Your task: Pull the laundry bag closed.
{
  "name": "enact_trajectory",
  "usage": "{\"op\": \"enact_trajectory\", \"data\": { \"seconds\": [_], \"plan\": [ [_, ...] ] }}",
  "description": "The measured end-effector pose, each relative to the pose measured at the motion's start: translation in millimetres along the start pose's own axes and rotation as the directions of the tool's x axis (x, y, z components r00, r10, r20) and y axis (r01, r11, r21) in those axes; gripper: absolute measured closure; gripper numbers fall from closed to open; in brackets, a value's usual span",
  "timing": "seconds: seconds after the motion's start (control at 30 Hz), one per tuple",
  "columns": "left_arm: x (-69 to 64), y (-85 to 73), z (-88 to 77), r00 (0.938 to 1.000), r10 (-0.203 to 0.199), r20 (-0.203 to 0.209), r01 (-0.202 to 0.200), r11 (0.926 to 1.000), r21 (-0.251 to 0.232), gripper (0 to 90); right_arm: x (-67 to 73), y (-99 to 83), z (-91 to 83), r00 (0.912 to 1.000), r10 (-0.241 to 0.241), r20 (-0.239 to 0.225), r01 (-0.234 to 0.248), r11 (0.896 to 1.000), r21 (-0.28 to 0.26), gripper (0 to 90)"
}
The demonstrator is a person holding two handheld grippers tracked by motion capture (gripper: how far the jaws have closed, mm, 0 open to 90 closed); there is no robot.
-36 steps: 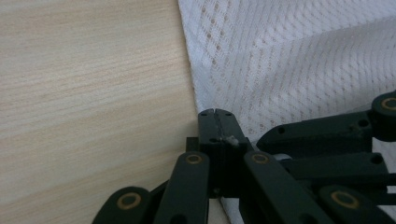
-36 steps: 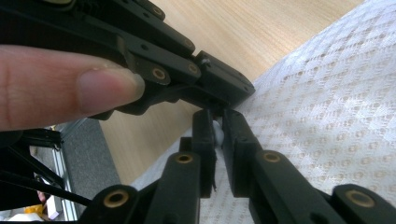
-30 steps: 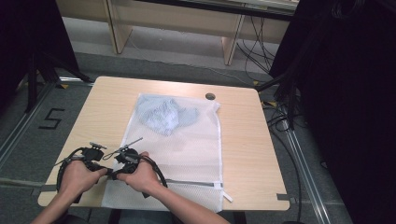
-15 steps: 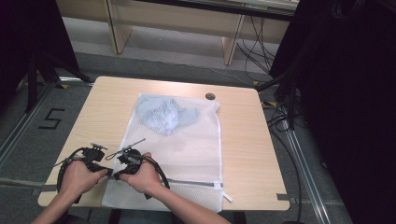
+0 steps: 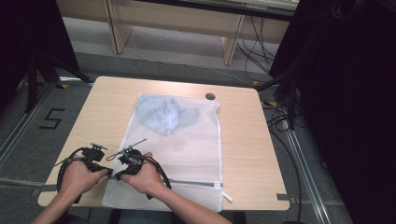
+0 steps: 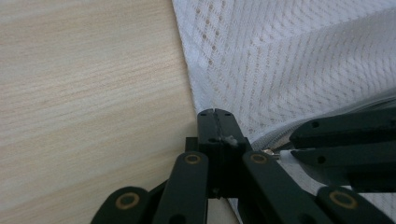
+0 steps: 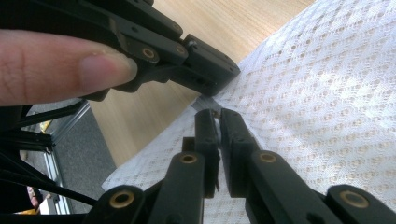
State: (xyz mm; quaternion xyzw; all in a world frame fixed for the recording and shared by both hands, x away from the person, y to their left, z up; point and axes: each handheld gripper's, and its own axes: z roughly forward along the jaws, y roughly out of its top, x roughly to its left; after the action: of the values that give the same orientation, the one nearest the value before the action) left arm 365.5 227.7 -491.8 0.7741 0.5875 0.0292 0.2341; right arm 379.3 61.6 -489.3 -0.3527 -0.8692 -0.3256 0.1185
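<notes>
I have the white mesh laundry bag (image 5: 180, 154) flat mid-table, bluish garment (image 5: 163, 116) already inside. Both jaws closed at its near-left corner: left gripper (image 6: 216, 114) pinching the corner, right gripper (image 7: 215, 113) on the zipper pull. Zipping remains.

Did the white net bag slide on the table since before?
No. The white net bag lies as it did, its far corner beside the small round hole in the table, just like earlier.

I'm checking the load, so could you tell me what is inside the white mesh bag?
Inside the mesh bag, a crumpled pale blue garment shows through at the far end. Its exact type cannot be told through the mesh.
</notes>
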Motion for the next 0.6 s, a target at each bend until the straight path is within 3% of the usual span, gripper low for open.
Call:
{"op": "enact_trajectory", "data": {
  "seconds": [0.17, 0.23, 0.27, 0.3, 0.6],
  "plan": [
    [0.0, 0.1, 0.2, 1.0000, -0.002, 0.002, 0.002, 1.0000, -0.002, 89.9, 0.9, 0.1, -1.7, 1.0000, -0.005, 0.006, 0.005, 1.000, 0.007, 87.1],
    [-0.6, 0.0, 1.0, 0.9999, -0.010, -0.007, 0.010, 0.9999, -0.009, 89.9, -0.3, 0.4, -2.0, 0.9995, -0.023, 0.020, 0.023, 1.000, 0.003, 87.1],
    [0.3, 0.1, -0.1, 1.0000, 0.001, 0.003, -0.001, 1.0000, 0.002, 89.9, 0.2, 0.9, -3.5, 0.9981, -0.031, 0.053, 0.031, 0.999, 0.017, 87.1],
    [0.5, -0.1, 0.2, 1.0000, -0.001, 0.003, 0.001, 1.0000, -0.002, 89.9, 2.4, 1.3, -4.2, 0.9993, -0.011, 0.035, 0.010, 1.000, 0.014, 87.1],
    [0.1, 0.1, 0.2, 1.0000, -0.002, 0.003, 0.002, 1.0000, -0.002, 89.9, 0.3, 1.2, -7.9, 0.9996, -0.011, 0.024, 0.010, 1.000, 0.025, 87.1]
  ]
}}
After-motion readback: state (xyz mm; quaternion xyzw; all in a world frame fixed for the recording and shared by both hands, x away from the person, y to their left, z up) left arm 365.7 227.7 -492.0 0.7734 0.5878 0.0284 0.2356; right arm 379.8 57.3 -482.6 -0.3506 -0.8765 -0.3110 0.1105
